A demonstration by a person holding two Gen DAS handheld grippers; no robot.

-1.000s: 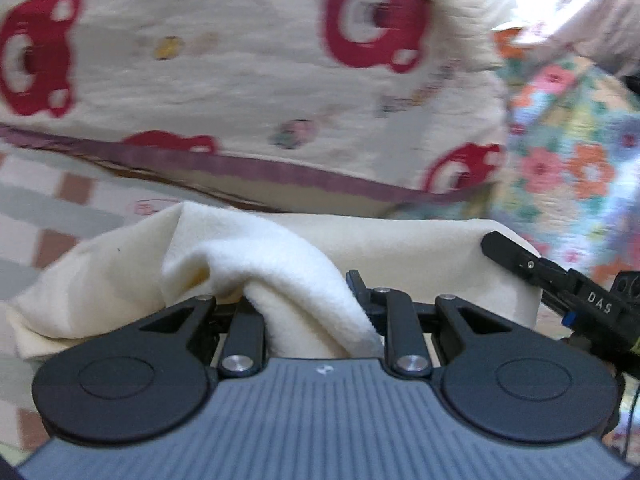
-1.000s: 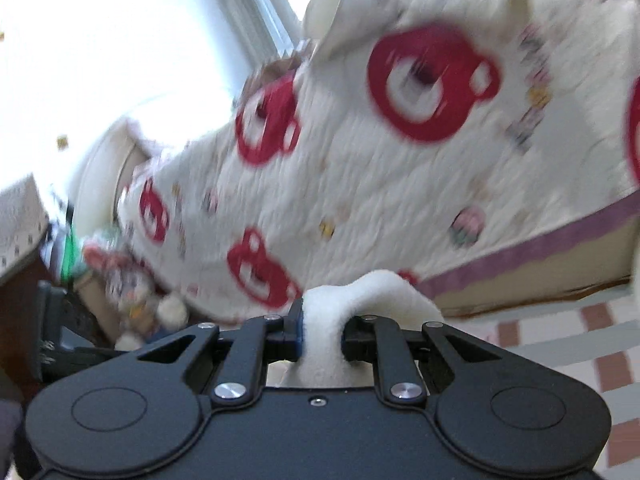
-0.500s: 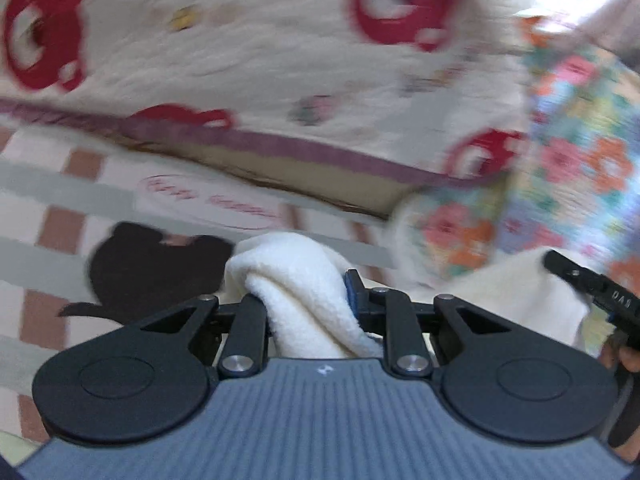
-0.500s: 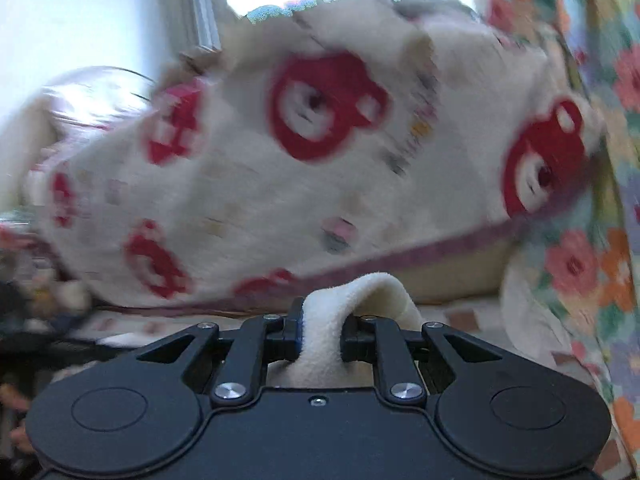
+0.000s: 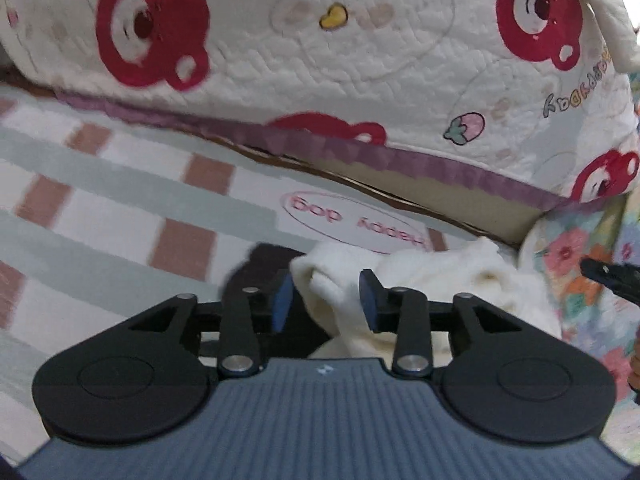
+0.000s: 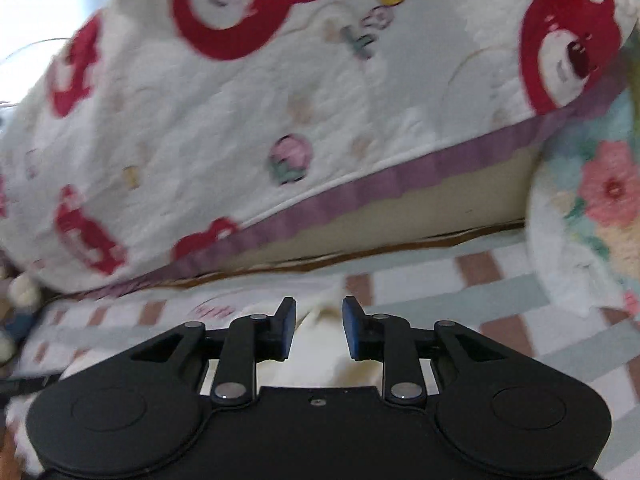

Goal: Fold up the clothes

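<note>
Both grippers, left [image 5: 326,300] and right [image 6: 319,326], spread around the cream garment [image 5: 440,280] below the bear quilt [image 5: 360,60]; folding apparently unfinished, garment still bunched.

An oval pink stamp [image 5: 352,222] sits on the checked bedsheet [image 5: 120,216] in the left wrist view, its pink lettering upside down from here; flipped, it seems to say "Happy" and a short second word, not sure enough to spell. On the bear-print quilt [image 5: 360,60], outlined letters [image 5: 580,88] run along the right edge, tilted and not legible. In the right wrist view, pastel letters [image 6: 376,12] on the quilt are blurred, unreadable.
</note>
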